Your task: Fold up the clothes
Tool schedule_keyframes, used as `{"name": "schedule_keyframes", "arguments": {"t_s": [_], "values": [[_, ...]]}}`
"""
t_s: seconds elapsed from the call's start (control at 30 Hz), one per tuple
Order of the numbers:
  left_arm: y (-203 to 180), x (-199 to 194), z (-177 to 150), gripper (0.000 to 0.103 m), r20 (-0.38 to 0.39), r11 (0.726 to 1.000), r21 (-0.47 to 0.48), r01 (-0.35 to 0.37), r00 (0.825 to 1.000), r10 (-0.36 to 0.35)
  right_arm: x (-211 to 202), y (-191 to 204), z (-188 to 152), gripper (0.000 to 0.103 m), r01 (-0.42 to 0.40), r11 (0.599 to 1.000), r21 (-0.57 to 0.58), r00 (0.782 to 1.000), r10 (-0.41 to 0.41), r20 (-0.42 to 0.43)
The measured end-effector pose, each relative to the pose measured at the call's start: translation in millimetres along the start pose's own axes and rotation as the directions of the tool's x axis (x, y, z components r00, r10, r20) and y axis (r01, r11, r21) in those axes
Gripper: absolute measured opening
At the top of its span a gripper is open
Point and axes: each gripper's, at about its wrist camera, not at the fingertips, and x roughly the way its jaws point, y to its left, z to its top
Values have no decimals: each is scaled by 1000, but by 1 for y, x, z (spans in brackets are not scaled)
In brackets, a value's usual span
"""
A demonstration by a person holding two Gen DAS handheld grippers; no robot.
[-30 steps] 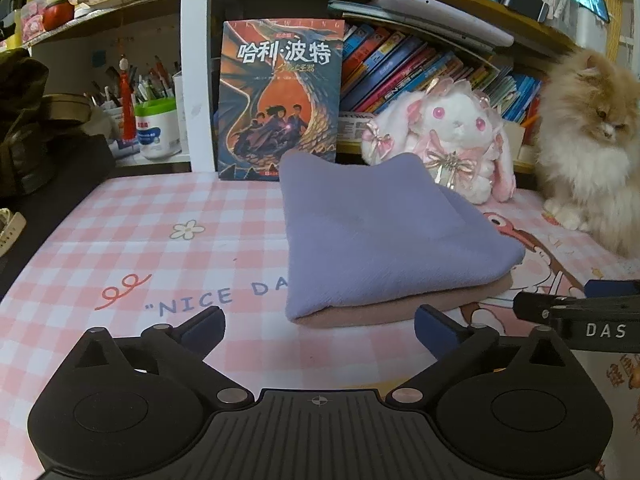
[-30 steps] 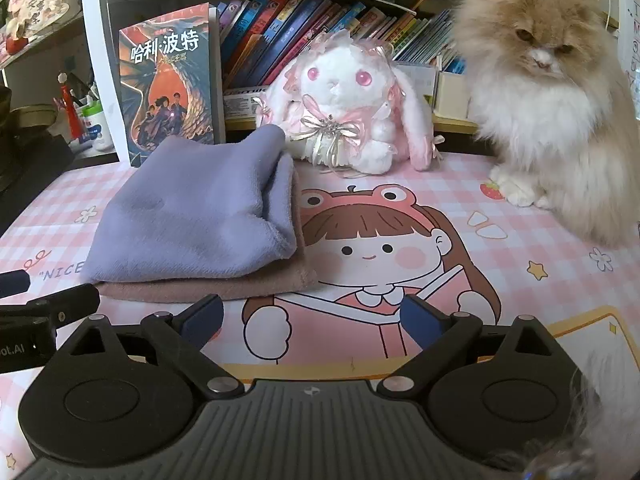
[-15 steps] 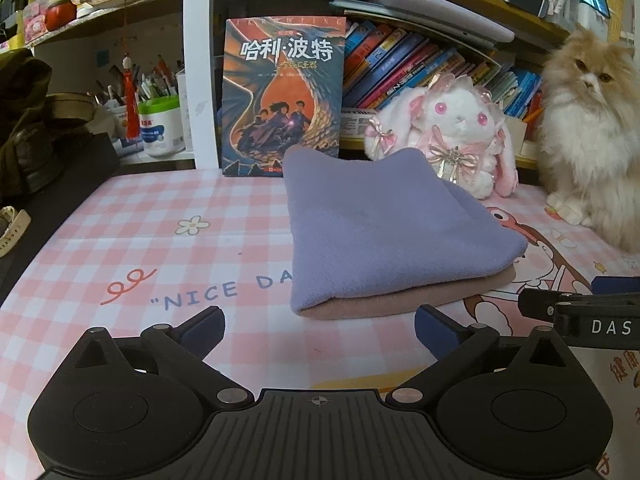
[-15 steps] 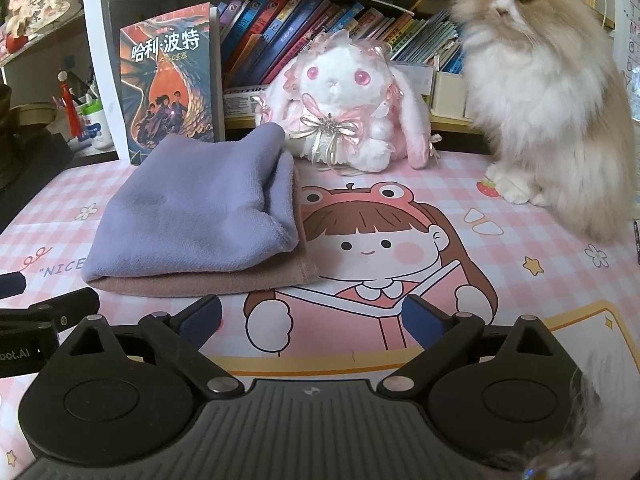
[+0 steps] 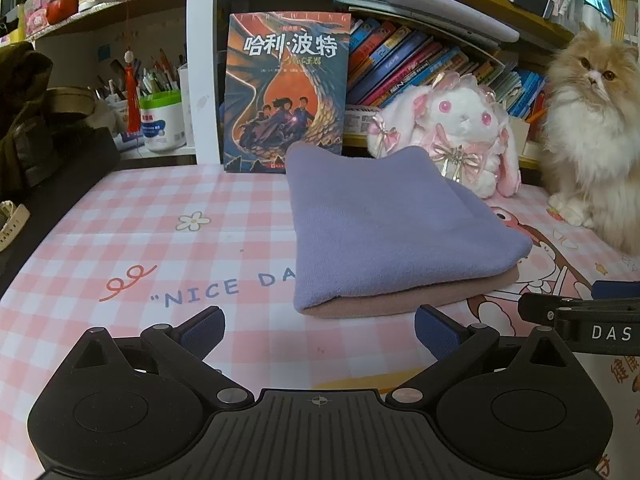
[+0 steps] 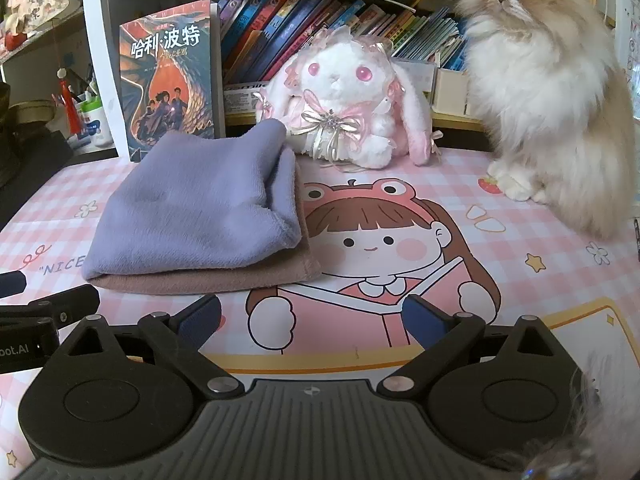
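The folded purple cloth lies just ahead of the left gripper; both grippers gape wide, empty, the right gripper farther off.

Ahead of the left gripper's dark blue fingers lies a lavender folded cloth on a dusty pink-brown cloth. Both rest on a desk mat checked in pink and white, printed with a white flower, a red squiggle and blue letters. Ahead of the right gripper's blue fingers the mat shows a cartoon girl with brown hair, rosy cheeks and a pink frog hat. Beyond the cloths stand an orange and dark blue book, a white and pink plush rabbit, and a cream and ginger cat.
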Motion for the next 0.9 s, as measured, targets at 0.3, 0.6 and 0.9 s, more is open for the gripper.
{"name": "schedule_keyframes", "arguments": {"t_s": [0.3, 0.6, 0.9], "values": [[-1, 5, -1, 102, -17, 1000, 3, 16, 1000, -16, 4, 0, -1, 98, -2, 1000, 1, 1000, 2, -9], [0, 8, 0, 102, -27, 1000, -6, 10, 1000, -10, 6, 1, -1, 98, -5, 1000, -5, 1000, 5, -14], [-1, 10, 0, 102, -37, 1000, 9, -4, 999, 5, 9, 1, -1, 98, -6, 1000, -3, 1000, 6, -23]]}}
